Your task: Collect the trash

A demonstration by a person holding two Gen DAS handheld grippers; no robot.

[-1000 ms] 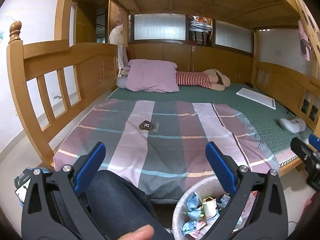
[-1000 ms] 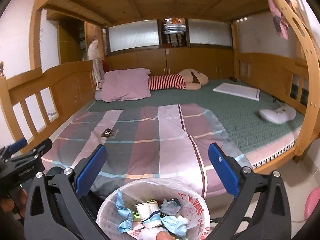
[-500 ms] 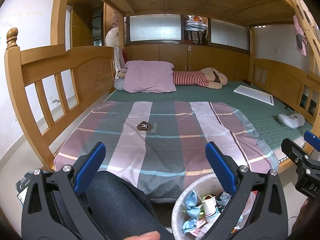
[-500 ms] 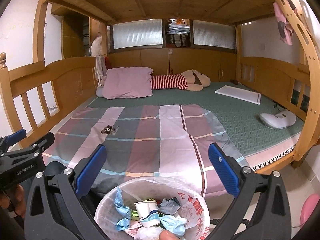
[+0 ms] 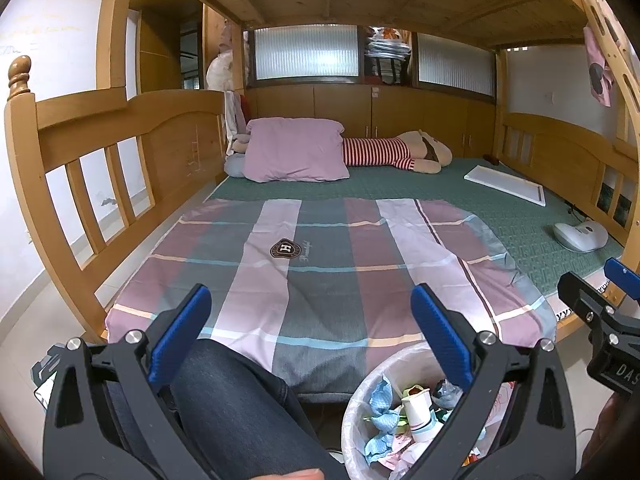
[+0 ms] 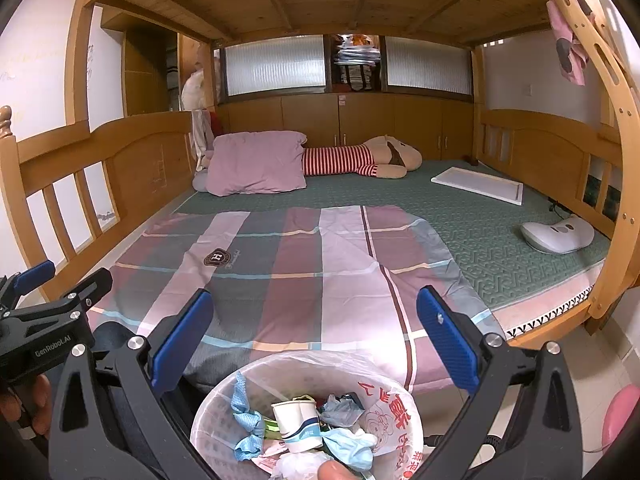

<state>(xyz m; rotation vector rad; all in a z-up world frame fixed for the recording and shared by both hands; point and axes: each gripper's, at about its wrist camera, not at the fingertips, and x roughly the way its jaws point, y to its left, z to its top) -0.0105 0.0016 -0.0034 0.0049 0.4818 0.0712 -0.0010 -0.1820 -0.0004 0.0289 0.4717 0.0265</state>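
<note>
Below the right claw (image 6: 314, 344), whose blue fingers stand spread and empty, sits the trash bin (image 6: 384, 396), filled with a paper cup (image 6: 298, 424) and crumpled wrappers. Left claw (image 5: 310, 338): likewise spread, the bin (image 5: 360, 400) below its right finger, the plaid blanket (image 5: 320, 264) ahead.

Colours and patterns, bunk bed scene.
Plaid blanket (image 6: 304, 276): mauve, grey-green and pale pink blocks, thin blue and cream lines, dark crest badge. Textured mattress cover (image 6: 492, 240): green key pattern. Plain pillow (image 6: 256, 168): lilac. Plush toy (image 6: 360, 158): tan, red-white striped shirt. Bin liner (image 6: 384, 412): translucent white, red print. Gripper pads (image 6: 182, 336): blue.
</note>
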